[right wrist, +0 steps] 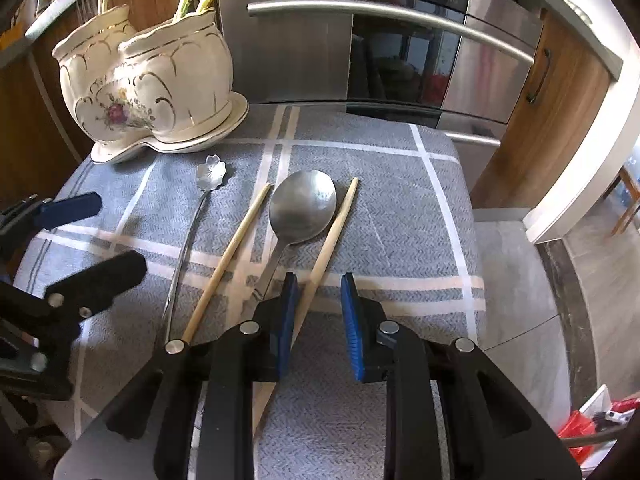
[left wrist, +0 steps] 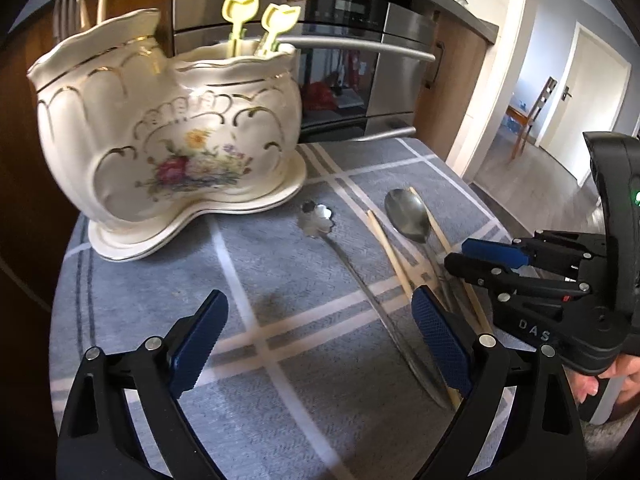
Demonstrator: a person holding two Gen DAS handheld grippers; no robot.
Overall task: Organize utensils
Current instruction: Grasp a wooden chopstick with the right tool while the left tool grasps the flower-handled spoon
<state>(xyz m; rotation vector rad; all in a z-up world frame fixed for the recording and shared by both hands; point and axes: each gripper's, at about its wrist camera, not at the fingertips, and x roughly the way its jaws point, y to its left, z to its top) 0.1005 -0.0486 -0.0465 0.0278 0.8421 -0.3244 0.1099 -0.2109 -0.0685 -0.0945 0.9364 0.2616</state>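
**Four utensils loose on the cloth, one chopstick between the right jaws**

Four pieces lie side by side on the grey checked cloth (right wrist: 400, 200) that covers the counter. From the right wrist view they run left to right: a thin flower-headed spoon (right wrist: 211, 172), a wooden chopstick (right wrist: 236, 248), a large steel spoon (right wrist: 302, 208) and a second chopstick (right wrist: 336, 224). All have their working ends towards the far edge. The large spoon's bowl sits between the tips of the two chopsticks.

The right gripper (right wrist: 319, 284) is low over the near part of the second chopstick. Its jaws are narrowed but not clamped. The stick passes between them and lies against the left blue pad, while the other pad stands clear of it.

The left gripper (left wrist: 319, 298) hovers over the cloth on the flower spoon's side. Its jaws are spread wide and grasp nothing.

At the far left corner of the cloth stands a cream ceramic holder (right wrist: 152, 80) with gold trim and painted flowers, on a matching saucer (right wrist: 236, 114). Its taller rear compartment holds forks (left wrist: 70, 8). The front compartment holds two yellow tulip-topped pieces (left wrist: 240, 8).

Behind the counter is a steel oven (right wrist: 400, 60) with long bar handles.
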